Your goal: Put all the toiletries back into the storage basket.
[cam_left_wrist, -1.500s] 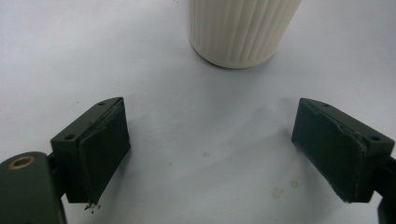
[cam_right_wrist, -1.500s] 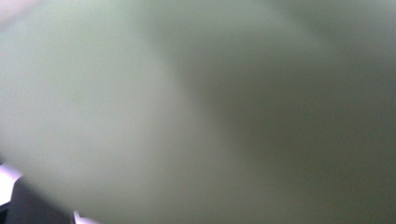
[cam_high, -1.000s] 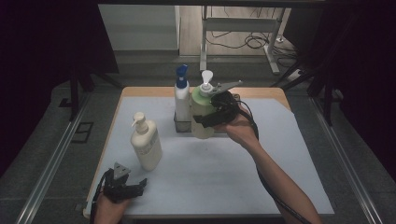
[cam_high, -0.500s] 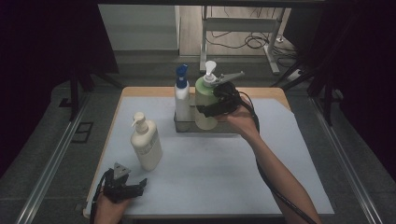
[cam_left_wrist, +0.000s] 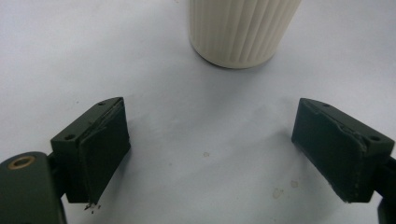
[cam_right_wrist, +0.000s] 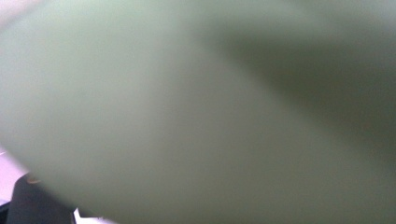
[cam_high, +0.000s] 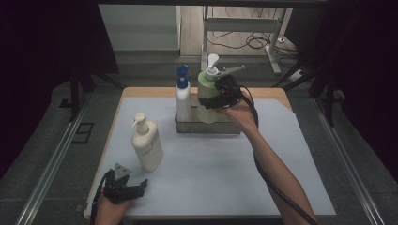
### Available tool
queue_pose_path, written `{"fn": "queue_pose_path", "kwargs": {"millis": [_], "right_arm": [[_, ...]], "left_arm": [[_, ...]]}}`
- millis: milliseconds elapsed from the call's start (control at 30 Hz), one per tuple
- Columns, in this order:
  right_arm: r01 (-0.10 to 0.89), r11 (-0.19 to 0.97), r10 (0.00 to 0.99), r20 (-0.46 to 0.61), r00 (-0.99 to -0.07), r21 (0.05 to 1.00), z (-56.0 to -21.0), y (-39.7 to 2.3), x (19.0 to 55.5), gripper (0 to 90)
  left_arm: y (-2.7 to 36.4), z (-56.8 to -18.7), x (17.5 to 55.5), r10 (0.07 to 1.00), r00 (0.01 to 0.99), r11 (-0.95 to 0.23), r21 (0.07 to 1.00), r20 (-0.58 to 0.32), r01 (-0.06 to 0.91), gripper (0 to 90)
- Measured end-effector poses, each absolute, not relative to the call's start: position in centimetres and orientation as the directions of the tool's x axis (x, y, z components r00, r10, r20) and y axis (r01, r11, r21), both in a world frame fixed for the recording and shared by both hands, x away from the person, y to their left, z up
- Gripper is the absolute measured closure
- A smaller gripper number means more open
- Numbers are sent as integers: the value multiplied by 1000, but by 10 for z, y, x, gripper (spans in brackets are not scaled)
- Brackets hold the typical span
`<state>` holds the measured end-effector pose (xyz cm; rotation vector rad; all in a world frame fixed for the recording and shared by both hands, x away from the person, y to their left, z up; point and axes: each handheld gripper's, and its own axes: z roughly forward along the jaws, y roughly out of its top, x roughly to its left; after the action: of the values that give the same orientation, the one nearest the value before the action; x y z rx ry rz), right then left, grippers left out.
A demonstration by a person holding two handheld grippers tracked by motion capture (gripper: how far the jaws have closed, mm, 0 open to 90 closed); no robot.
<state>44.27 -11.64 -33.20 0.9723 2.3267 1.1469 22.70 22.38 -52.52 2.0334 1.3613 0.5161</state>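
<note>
With the right gripper [cam_high: 210, 101] clamped round the green pump bottle [cam_high: 206, 93] standing in the metal tray [cam_high: 206, 127] beside the blue-capped bottle [cam_high: 182, 96], I'd keep it upright and lift clear; left gripper [cam_high: 129, 190] gapes wide, idle.

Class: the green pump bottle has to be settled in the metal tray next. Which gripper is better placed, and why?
Right. The right gripper grips the green pump bottle over the grey metal tray; the left gripper rests open at the table's near edge.
</note>
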Motion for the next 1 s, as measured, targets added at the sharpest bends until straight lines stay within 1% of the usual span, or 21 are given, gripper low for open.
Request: {"fn": "queue_pose_path", "kwargs": {"millis": [467,1000], "right_arm": [[432,427,743,-36,-668,794,-343,-111,463,131],[452,447,755,-54,-654,772,-367,-108,478,131]], "left_arm": [[224,-525,227,920,390,-269,688,-23,674,111],[224,-525,227,920,390,-268,688,-23,674,111]]}}
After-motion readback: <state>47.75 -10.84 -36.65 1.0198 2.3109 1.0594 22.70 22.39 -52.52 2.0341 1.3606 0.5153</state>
